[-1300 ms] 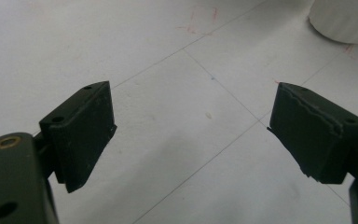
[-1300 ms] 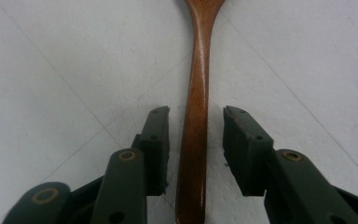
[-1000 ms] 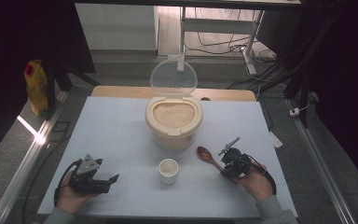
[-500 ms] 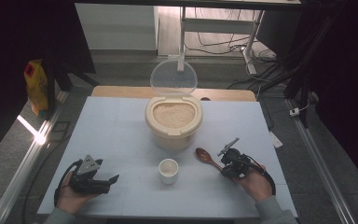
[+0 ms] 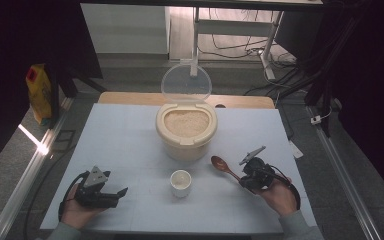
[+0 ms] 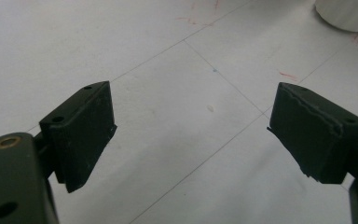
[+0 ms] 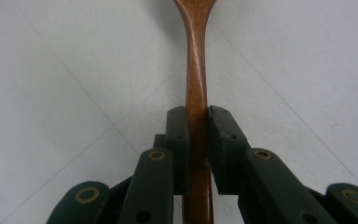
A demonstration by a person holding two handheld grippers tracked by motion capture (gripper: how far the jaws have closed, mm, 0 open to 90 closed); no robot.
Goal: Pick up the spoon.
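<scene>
The wooden spoon [image 5: 223,166] lies low over the white worktop [image 5: 130,135], its handle [image 7: 196,93] caught between the right tongs [image 5: 244,178] — in the right gripper view the two black pads [image 7: 177,135] press on either side of the handle, having just been closing onto it, with the brown shaft running up between them and away toward the bowl end. In the high view the spoon's bowl points up and to the left of the right tongs, toward the base of the rice container [image 5: 186,131], and sits just to the right of the small white cup [image 5: 180,183]. The right hand [image 5: 279,196] holds its tongs near the worktop's front right part.

The container stands at the middle of the worktop, filled with pale grain, its clear lid [image 5: 185,83] hinged up behind it. The cup sits in front of the container, between the two hands.

The left tongs [image 5: 111,196] rest at the front left, well apart from the spoon — their pads [image 6: 81,133] stand wide apart over bare worktop, nothing between them. A yellow carton [image 5: 39,92] stands off the worktop at the far left.
</scene>
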